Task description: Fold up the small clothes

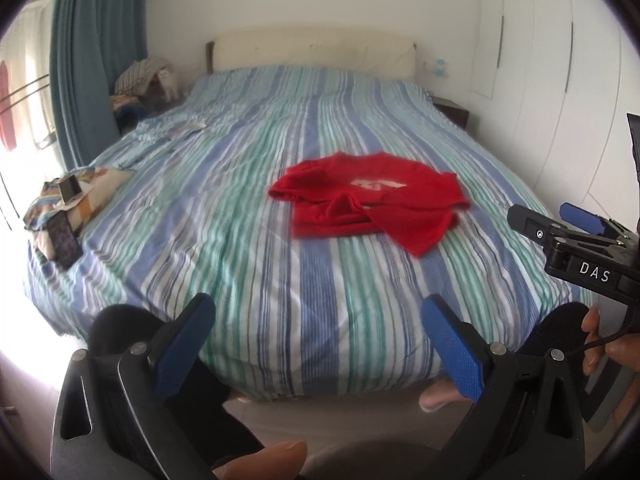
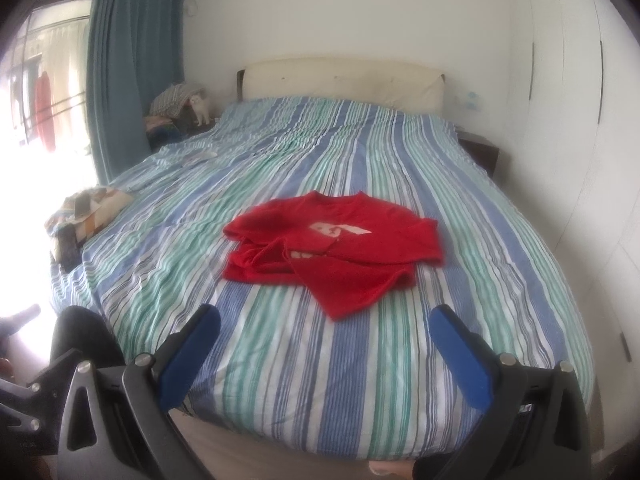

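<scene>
A small red T-shirt (image 1: 368, 200) (image 2: 336, 248) with a white print lies loosely crumpled on the striped bedcover, one sleeve pointing toward the foot of the bed. My left gripper (image 1: 320, 344) hovers open above the foot of the bed, well short of the shirt, nothing between its blue pads. My right gripper (image 2: 326, 354) is also open and empty, held over the bed's near edge with the shirt a little beyond it. In the left wrist view the right gripper's body (image 1: 580, 248) shows at the right, held by a hand (image 1: 600, 340).
The blue, green and white striped bed (image 2: 280, 380) fills both views. A patterned pillow with phones on it (image 1: 68, 208) sits at the left edge. A blue curtain (image 2: 132, 60) hangs at the left, white wardrobe doors (image 2: 568, 120) at the right, and a bare foot (image 1: 436, 396) stands below the bed's edge.
</scene>
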